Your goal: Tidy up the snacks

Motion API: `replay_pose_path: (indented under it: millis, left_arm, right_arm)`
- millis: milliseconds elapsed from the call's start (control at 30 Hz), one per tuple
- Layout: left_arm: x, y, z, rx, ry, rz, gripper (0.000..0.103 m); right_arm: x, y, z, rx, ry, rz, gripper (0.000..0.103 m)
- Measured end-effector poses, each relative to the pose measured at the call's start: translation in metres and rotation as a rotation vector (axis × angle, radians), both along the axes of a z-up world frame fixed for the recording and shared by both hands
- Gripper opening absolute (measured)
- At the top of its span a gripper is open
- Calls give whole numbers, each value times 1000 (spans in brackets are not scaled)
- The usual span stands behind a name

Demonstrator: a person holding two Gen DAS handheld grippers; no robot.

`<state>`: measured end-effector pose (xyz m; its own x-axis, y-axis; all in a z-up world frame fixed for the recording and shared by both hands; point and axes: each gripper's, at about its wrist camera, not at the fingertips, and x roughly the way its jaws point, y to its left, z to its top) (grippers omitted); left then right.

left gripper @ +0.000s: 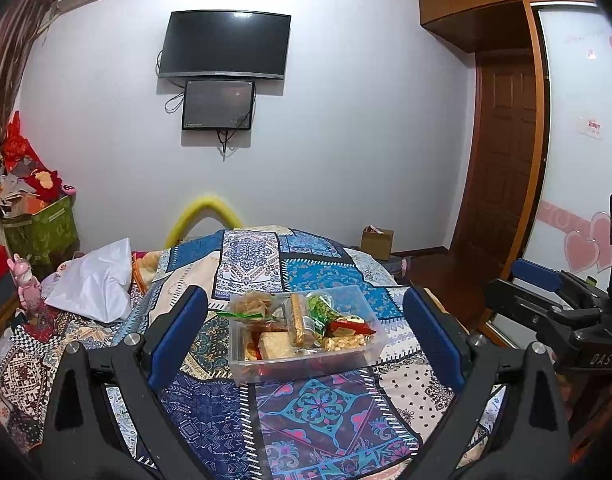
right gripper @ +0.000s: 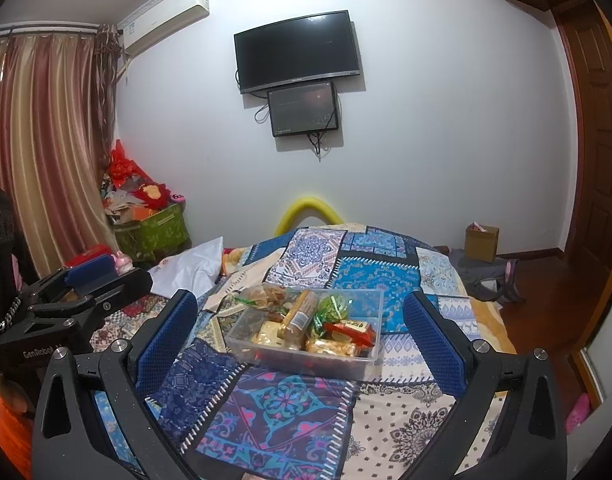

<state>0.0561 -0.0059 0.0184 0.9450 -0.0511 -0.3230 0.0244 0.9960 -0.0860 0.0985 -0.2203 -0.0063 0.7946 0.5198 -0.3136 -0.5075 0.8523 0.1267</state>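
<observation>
Far wall: pale, bearing a dark wall-mounted television [left gripper: 225, 45] with a smaller dark screen [left gripper: 218, 105] just beneath. Left: striped curtains [right gripper: 38, 152], air conditioner [right gripper: 166, 16] above. Right: wooden door [left gripper: 501, 152], overhead wooden cabinets [left gripper: 473, 4], dark wood floor [right gripper: 545, 300].

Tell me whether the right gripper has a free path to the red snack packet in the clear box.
Probably yes. The right gripper is open and empty, facing the clear box, which has no lid. The red snack packet lies on top, uncovered.
</observation>
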Motion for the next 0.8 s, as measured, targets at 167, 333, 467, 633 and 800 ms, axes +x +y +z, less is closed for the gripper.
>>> replay_pose_path:
  millis: [167,333,467,633,800]
  left_arm:
    - [-1,-1,0,2,-4,1,99]
    - [-2,-4,0,2,-6,-4,99]
    - [-1,-3,-1,-16,3,-4,99]
    - [0,0,-1,-33,5,-3,99]
    - [1,1,-3,-39,11,-16,99]
  right_arm:
    - [-1,0,0,-2,-2,-1,103]
    - [-2,0,-1,-4,-3,0,103]
    - [-2,0,-1,-5,-1,-1,103]
    - [1,-3,-1,-2,6,-6,103]
    - [2,-1,-2,-8,9,-9,103]
